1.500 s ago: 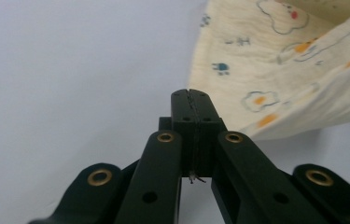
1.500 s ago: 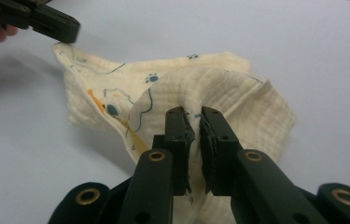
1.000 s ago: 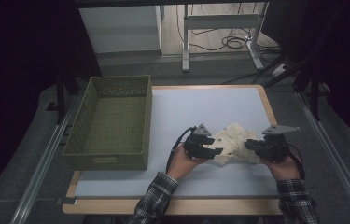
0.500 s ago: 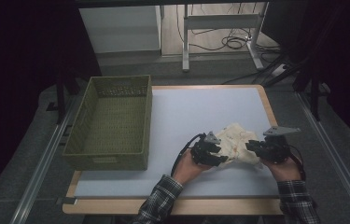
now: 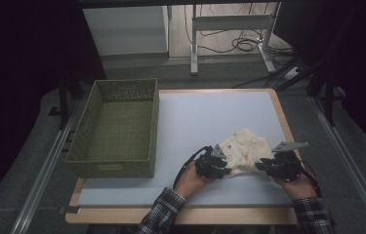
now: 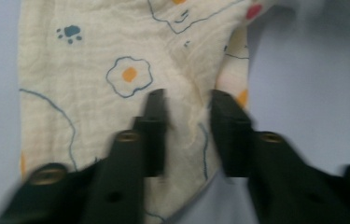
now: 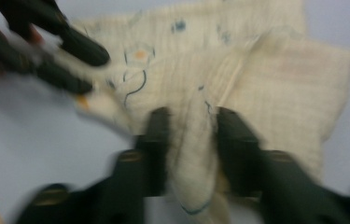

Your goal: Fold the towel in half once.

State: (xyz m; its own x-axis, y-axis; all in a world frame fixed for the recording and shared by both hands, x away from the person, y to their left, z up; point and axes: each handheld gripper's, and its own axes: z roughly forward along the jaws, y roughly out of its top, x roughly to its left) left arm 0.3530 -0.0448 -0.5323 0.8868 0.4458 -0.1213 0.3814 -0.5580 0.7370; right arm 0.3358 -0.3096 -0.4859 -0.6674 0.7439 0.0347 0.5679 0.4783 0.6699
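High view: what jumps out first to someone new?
The cream printed cloth, crumpled at the near right of the pale table, with the left gripper and right gripper each pinching a fold of it; the left jaws have just been closing on it. Next, the olive woven basket at the table's left edge, nothing visible inside it.
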